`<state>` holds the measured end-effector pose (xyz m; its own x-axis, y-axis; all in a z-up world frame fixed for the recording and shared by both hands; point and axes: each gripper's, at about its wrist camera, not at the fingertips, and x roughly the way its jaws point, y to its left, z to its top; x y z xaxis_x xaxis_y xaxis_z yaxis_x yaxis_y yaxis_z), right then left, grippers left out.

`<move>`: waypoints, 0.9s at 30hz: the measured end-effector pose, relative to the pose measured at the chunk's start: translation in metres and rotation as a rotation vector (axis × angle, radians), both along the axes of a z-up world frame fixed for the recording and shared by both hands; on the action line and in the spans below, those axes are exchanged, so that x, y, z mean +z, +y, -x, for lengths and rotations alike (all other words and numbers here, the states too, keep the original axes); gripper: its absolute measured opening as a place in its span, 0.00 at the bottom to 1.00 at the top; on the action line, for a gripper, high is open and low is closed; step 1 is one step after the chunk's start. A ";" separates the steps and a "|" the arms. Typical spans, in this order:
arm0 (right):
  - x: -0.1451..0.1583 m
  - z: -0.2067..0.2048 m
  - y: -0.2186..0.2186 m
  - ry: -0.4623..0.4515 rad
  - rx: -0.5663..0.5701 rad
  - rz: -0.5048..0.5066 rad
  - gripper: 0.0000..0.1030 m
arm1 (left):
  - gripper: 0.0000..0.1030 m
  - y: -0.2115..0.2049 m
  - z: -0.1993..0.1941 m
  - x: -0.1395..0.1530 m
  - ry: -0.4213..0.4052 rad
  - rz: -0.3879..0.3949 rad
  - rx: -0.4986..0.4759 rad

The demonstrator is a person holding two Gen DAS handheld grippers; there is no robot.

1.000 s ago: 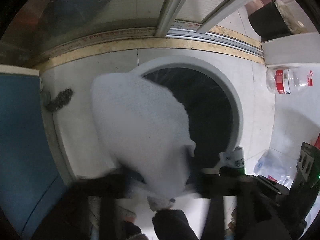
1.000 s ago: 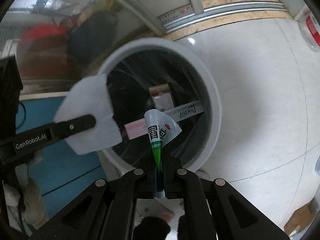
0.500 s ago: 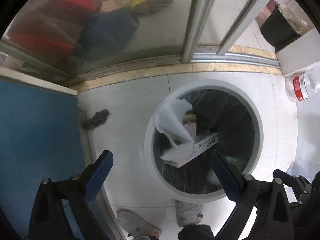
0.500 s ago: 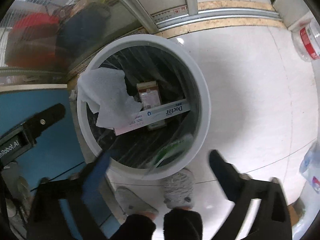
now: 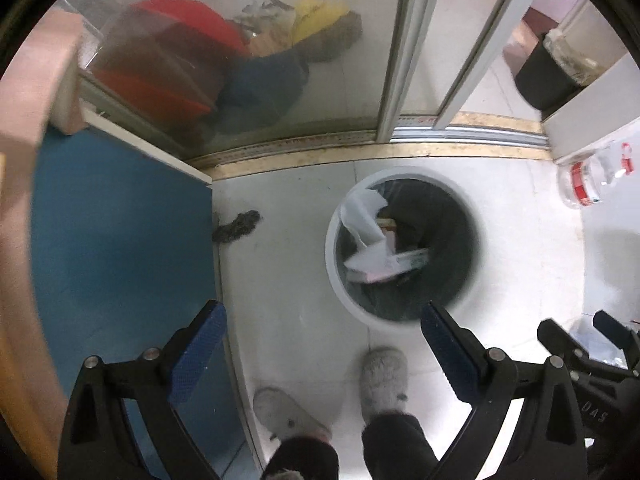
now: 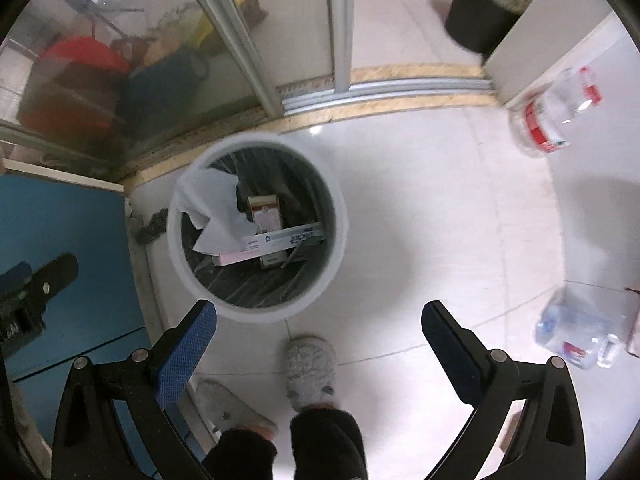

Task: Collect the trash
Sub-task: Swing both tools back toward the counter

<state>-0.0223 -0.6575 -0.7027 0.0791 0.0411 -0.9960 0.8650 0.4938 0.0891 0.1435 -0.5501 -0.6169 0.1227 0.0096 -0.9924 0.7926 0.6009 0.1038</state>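
Right wrist view: both grippers (image 6: pixel 319 316) (image 5: pixel 323 320) spread, empty; next reach bottle (image 6: pixel 576 334) at 4 o'clock, pinch mid-body, avoid crushing.

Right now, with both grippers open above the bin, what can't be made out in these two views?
- Bottom of the bin: covered by the white sheet and boxes, both views.
- Print on the long box: too small, blurred.
- Heap behind the glass door: hazy, both views.
- Lower bottle: blurred in the right view; only a sliver shows in the left.
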 end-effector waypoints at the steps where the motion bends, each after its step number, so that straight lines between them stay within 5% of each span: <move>1: 0.021 0.003 0.000 -0.004 0.001 0.016 1.00 | 0.97 0.002 0.004 0.018 -0.001 0.010 -0.001; 4: 0.061 0.010 0.002 -0.014 0.001 0.049 1.00 | 0.97 0.006 0.012 0.069 -0.017 0.037 0.005; 8: 0.168 0.025 0.008 -0.052 0.010 0.111 1.00 | 0.97 0.014 0.021 0.142 -0.030 0.081 0.023; 9: 0.168 0.025 0.008 -0.052 0.010 0.111 1.00 | 0.97 0.017 0.024 0.160 -0.033 0.092 0.027; 11: 0.228 0.034 0.013 -0.075 0.013 0.141 1.00 | 0.97 0.022 0.029 0.195 -0.048 0.109 0.030; 12: 0.228 0.034 0.013 -0.075 0.013 0.141 1.00 | 0.97 0.025 0.032 0.214 -0.053 0.118 0.030; 14: 0.291 0.048 0.021 -0.102 0.005 0.170 1.00 | 0.97 0.032 0.037 0.238 -0.047 0.133 0.035; 16: 0.323 0.056 0.026 -0.115 -0.004 0.190 1.00 | 0.97 0.038 0.043 0.266 -0.037 0.153 0.036; 20: 0.376 0.067 0.038 -0.139 -0.017 0.215 1.00 | 0.97 0.050 0.052 0.306 -0.029 0.184 0.019; 27: 0.425 0.067 0.056 -0.199 -0.026 0.214 1.00 | 0.97 0.079 0.037 0.356 -0.097 0.228 0.053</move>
<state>-0.0893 -0.6016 -0.2775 0.2724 -0.1729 -0.9465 0.8537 0.4973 0.1548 0.1065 -0.4714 -0.2606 0.2225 -0.2040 -0.9534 0.7520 0.6582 0.0346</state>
